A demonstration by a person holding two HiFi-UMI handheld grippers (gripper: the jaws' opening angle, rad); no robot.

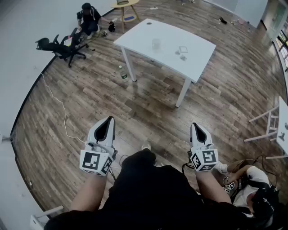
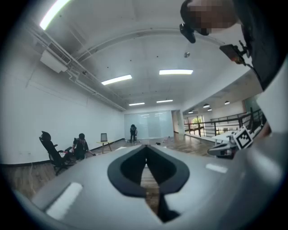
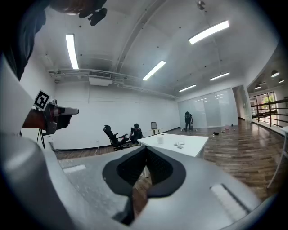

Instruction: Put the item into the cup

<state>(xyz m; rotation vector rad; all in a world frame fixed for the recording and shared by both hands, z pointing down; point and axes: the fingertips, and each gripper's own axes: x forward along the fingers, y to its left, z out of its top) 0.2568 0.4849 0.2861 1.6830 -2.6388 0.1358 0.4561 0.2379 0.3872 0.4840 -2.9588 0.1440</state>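
A white table stands well ahead of me across the wood floor. On it are a clear cup and a few small pale items. The right gripper view shows the same table, the cup and the items far beyond the jaws. My left gripper and right gripper are held low in front of my body, far from the table. Both are shut with nothing between their jaws, as the left gripper and right gripper show in their own views.
A black office chair and a person sitting on the floor are at the far left, near a small round table. A bottle stands by a table leg. Another white table and a seated person are at the right.
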